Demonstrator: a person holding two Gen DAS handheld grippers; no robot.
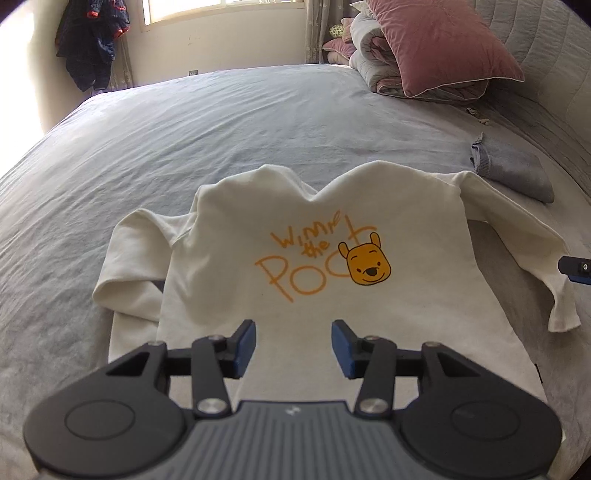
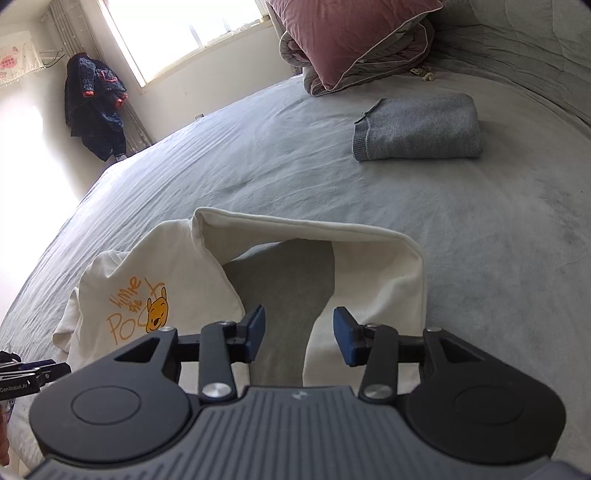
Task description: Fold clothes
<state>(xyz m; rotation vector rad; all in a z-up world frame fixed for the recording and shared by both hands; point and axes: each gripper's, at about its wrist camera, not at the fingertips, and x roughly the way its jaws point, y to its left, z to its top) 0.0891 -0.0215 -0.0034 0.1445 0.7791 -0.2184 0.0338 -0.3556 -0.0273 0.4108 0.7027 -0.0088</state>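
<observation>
Both sets of jaws stand wide apart with nothing between the blue pads: the left gripper (image 1: 294, 349) hangs over the lower body of the cream sweatshirt (image 1: 332, 295), and the right gripper (image 2: 299, 338) hangs over the gap between the sweatshirt's body and its right sleeve (image 2: 373, 280), where bare bed sheet (image 2: 280, 295) shows between the pads. Ahead of the left jaws the sweatshirt lies print-up on the grey bed, its orange lettering and yellow bear face (image 1: 369, 264) just beyond the fingertips; the left sleeve (image 1: 136, 266) is folded in against the body to the left of the jaws, while the right sleeve stretches out to the right. Seen from the right wrist, that sleeve bends around ahead of the jaws and runs back under the right-hand pad. Well beyond, a folded grey garment (image 2: 417, 129) lies on the sheet, and farther still a pink pillow (image 2: 343, 33) leans on bundled bedding. Dark clothes (image 2: 94, 107) hang by the window.
</observation>
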